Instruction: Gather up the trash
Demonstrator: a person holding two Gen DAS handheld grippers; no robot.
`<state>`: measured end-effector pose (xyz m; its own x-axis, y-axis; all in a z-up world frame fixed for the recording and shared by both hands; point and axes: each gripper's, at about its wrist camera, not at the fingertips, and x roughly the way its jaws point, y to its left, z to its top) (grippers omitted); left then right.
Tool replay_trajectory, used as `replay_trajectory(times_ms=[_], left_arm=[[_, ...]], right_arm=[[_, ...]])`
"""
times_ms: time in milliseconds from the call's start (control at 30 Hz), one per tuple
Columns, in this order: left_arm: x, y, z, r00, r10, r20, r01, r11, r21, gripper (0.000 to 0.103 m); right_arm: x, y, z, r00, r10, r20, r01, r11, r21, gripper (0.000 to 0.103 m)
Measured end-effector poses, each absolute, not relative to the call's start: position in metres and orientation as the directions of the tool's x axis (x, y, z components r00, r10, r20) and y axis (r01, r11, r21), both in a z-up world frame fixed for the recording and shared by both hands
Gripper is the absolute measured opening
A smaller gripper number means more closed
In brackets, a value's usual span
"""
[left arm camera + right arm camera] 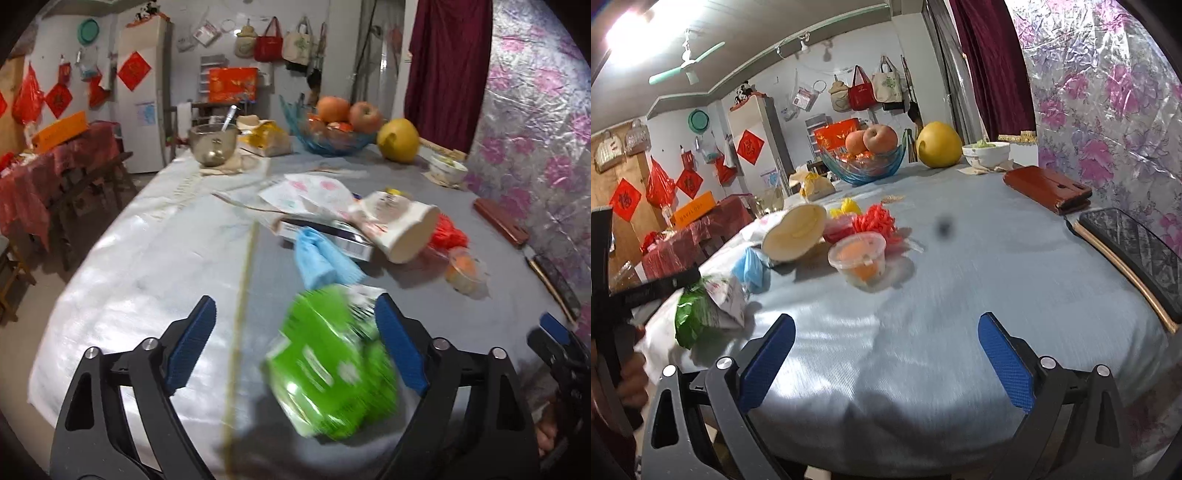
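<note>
Left gripper: jaws spread wide, blue pads apart; green snack wrapper lies blurred between them, close against the right-hand pad, contact not clear, no grip evident

Right gripper: jaws spread wide, nothing between the pads, only bare tablecloth beneath

Green snack wrapper: on the table near its front edge, crumpled; seen from the right wrist view to the left of that gripper

Other litter, mid-table cluster: blue crumpled cloth just behind the wrapper; overturned paper cup; clear lidded cup with orange contents; red shredded plastic; flat box under the cup

Far end: glass fruit bowl, pomelo
</note>
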<state>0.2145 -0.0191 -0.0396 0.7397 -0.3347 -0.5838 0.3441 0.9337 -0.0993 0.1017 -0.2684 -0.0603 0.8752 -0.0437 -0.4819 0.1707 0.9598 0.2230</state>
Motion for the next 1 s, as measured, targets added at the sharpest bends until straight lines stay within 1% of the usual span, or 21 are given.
replay_trajectory(times_ms=[67, 133, 233, 300, 333, 433, 467, 633, 700, 767, 833, 867, 933, 967, 1000], left_arm=[[0.209, -0.026, -0.041, 0.735, -0.351, -0.581, 0.362, 0.927, -0.102, 0.096], [0.208, -0.036, -0.048, 0.710, -0.371, -0.598, 0.389, 0.915, -0.106, 0.096], [0.212, -0.051, -0.064, 0.698, -0.347, -0.627, 0.392, 0.917, -0.072, 0.097], [0.218, -0.054, -0.071, 0.685, -0.342, -0.644, 0.384, 0.920, -0.080, 0.097], [0.220, -0.052, -0.070, 0.687, -0.349, -0.637, 0.378, 0.921, -0.097, 0.096], [0.221, -0.041, -0.065, 0.697, -0.372, -0.613, 0.376, 0.918, -0.129, 0.082], [0.220, -0.035, -0.062, 0.701, -0.385, -0.601, 0.379, 0.914, -0.144, 0.079], [0.214, -0.014, -0.056, 0.728, -0.376, -0.573, 0.351, 0.923, -0.160, 0.078], [0.212, -0.004, -0.054, 0.732, -0.376, -0.569, 0.342, 0.924, -0.170, 0.078], [0.210, 0.006, -0.051, 0.741, -0.373, -0.559, 0.331, 0.926, -0.180, 0.078], [0.211, 0.016, -0.048, 0.747, -0.370, -0.552, 0.317, 0.928, -0.193, 0.077], [0.211, 0.020, -0.048, 0.749, -0.369, -0.551, 0.311, 0.929, -0.200, 0.077], [0.212, 0.027, -0.050, 0.748, -0.367, -0.553, 0.300, 0.930, -0.213, 0.077], [0.213, 0.029, -0.052, 0.743, -0.371, -0.558, 0.299, 0.929, -0.219, 0.077], [0.214, 0.030, -0.054, 0.738, -0.373, -0.562, 0.299, 0.928, -0.223, 0.077]], right_arm=[[0.103, -0.267, -0.057, 0.881, -0.044, -0.471, 0.166, 0.961, 0.221, 0.097], [0.103, -0.265, -0.056, 0.883, -0.048, -0.467, 0.165, 0.963, 0.212, 0.097], [0.105, -0.263, -0.057, 0.879, -0.047, -0.475, 0.162, 0.965, 0.204, 0.097], [0.107, -0.262, -0.058, 0.875, -0.048, -0.481, 0.161, 0.967, 0.196, 0.097], [0.110, -0.261, -0.057, 0.875, -0.048, -0.482, 0.158, 0.969, 0.191, 0.097], [0.123, -0.260, -0.051, 0.871, -0.044, -0.490, 0.148, 0.973, 0.176, 0.097], [0.130, -0.259, -0.048, 0.870, -0.041, -0.492, 0.143, 0.975, 0.172, 0.097], [0.166, -0.257, -0.042, 0.849, -0.040, -0.527, 0.145, 0.977, 0.159, 0.097], [0.185, -0.254, -0.047, 0.819, -0.046, -0.572, 0.152, 0.979, 0.139, 0.097], [0.199, -0.251, -0.052, 0.791, -0.045, -0.610, 0.148, 0.982, 0.119, 0.095], [0.211, -0.247, -0.056, 0.765, -0.061, -0.641, 0.151, 0.985, 0.086, 0.089], [0.216, -0.246, -0.058, 0.756, -0.068, -0.651, 0.153, 0.985, 0.075, 0.088], [0.224, -0.244, -0.061, 0.729, -0.051, -0.683, 0.139, 0.987, 0.075, 0.078], [0.226, -0.243, -0.062, 0.721, -0.048, -0.691, 0.134, 0.988, 0.071, 0.077], [0.228, -0.242, -0.064, 0.713, -0.051, -0.700, 0.136, 0.988, 0.067, 0.073]])
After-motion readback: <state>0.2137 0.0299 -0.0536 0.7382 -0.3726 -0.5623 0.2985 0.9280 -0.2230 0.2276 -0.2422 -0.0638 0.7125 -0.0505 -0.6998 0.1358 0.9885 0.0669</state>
